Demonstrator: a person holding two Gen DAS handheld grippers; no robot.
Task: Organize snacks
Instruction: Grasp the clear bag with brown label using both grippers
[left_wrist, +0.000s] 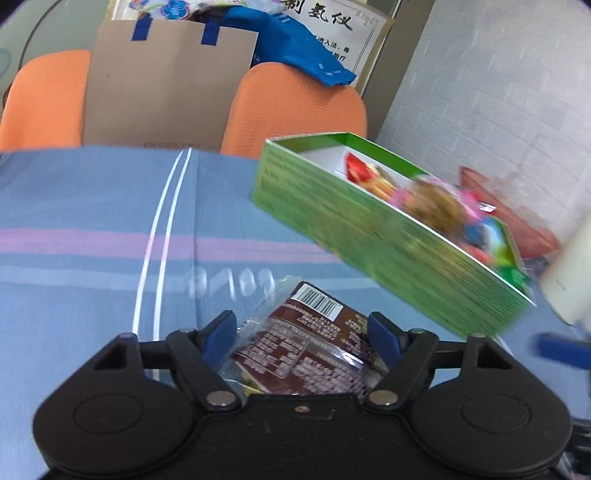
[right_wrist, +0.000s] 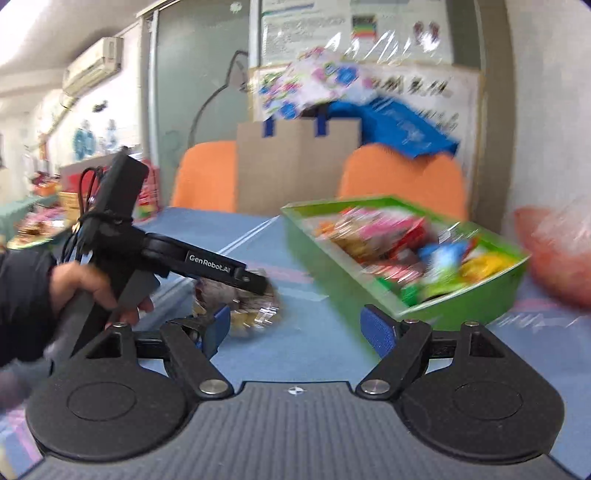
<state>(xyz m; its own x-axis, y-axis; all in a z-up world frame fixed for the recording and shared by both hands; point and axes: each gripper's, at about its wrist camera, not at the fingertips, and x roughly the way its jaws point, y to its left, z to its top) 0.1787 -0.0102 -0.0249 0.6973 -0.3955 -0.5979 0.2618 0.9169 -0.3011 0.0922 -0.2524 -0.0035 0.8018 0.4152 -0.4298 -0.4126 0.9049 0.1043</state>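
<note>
My left gripper (left_wrist: 301, 336) is shut on a brown snack packet (left_wrist: 306, 354) in clear wrap, barcode side up, and holds it over the blue striped tablecloth (left_wrist: 92, 221). To its right stands an open green box (left_wrist: 369, 236) with several colourful snack packs (left_wrist: 428, 199) inside. In the right wrist view a hand (right_wrist: 85, 284) holds the left gripper (right_wrist: 255, 291) with the blurred packet (right_wrist: 247, 306) left of the green box (right_wrist: 332, 273). My right gripper (right_wrist: 297, 332) is open with nothing between its pads, near the box's front corner.
Two orange chairs (left_wrist: 295, 107) stand behind the table, with a cardboard bag (left_wrist: 162, 85) and a blue bag (left_wrist: 291, 40) on them. A red plastic bag (right_wrist: 557, 251) lies right of the box by the white wall. A cluttered table (right_wrist: 33, 221) stands far left.
</note>
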